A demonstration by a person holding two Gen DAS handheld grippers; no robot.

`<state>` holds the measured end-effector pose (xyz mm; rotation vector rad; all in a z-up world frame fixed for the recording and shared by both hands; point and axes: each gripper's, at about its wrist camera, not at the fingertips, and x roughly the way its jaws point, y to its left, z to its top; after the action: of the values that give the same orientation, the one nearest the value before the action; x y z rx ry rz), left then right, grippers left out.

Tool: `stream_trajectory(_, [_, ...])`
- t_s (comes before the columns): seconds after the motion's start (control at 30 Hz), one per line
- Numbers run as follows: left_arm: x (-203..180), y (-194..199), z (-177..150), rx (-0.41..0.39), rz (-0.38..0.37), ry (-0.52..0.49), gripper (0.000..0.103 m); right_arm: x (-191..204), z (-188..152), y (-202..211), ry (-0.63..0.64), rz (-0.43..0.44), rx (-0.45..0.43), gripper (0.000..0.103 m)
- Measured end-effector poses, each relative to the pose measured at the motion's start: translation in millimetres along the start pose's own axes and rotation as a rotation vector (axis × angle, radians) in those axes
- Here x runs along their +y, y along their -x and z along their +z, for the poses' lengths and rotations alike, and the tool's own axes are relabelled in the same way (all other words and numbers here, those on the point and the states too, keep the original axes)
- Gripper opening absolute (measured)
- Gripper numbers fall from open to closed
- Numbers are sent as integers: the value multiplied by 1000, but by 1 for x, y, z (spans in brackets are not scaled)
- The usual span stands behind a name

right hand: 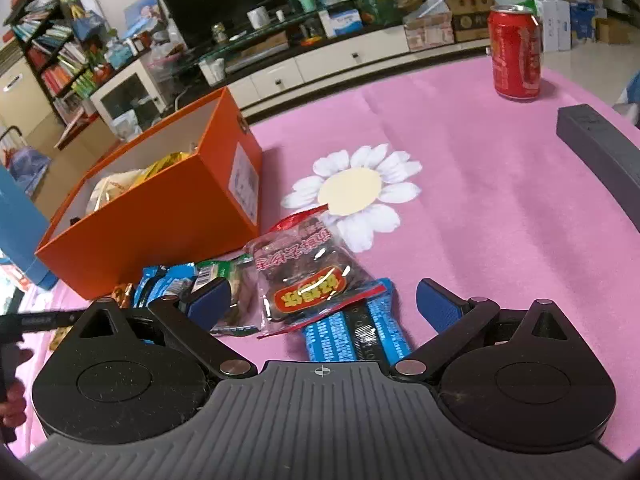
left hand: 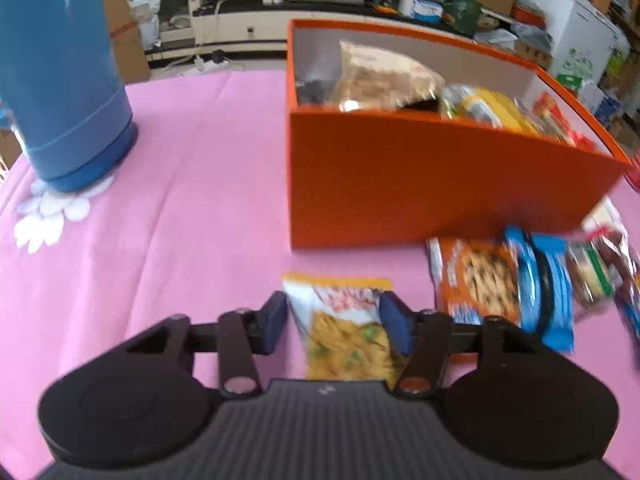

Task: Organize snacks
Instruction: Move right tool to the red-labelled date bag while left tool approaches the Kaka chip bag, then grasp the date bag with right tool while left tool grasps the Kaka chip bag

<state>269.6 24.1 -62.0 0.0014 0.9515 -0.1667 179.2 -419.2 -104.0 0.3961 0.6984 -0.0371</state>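
left gripper point(left hand: 334, 326) is sitting low over the pink tablecloth point(left hand: 192, 168) with its two blue pads on either side of a yellow noodle packet point(left hand: 344, 332); the pads are pressing against the packet's edges, so it looks gripped, though the blur is making firm contact hard to confirm. just beyond it an orange box point(left hand: 420, 184) is standing open, already holding several snack bags, among them a pale bag point(left hand: 384, 76) and a yellow one point(left hand: 492, 108). to the right of the noodle packet, near the box's front wall, a cookie packet point(left hand: 476, 276) and a blue wrapper point(left hand: 548, 292) are lying on the cloth. a tall blue container point(left hand: 60, 80) is standing at the far left. right gripper point(right hand: 324, 306) is hanging with its jaws spread wide and holding nothing, above a clear bag of dark snacks with a red label point(right hand: 308, 272), which is lying across a blue packet point(right hand: 360, 332). further off, a red can point(right hand: 515, 52) is standing upright, well apart from the box.
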Motion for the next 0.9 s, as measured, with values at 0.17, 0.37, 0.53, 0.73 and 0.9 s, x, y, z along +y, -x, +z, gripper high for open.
stream_trajectory(0.17, [-1, 23, -36, -3, 46, -87, 58, -5, 1, 2, -15, 7, -1, 90])
stream_trajectory(0.37, [7, 30, -47, -28, 39, -74, 88, 4, 1, 1, 33, 26, 3, 90])
stream_trajectory(0.53, [11, 31, -46, -84, 53, -81, 98, 30, 14, -13, 224, -12, -51, 91])
stream_trajectory(0.73, [10, 34, -48, -105, 2, -123, 98, 40, 18, -51, 228, -26, 45, 78])
stream_trajectory(0.9, [3, 22, -49, -64, 0, -170, 92, 43, 18, -65, 214, -59, 54, 74])
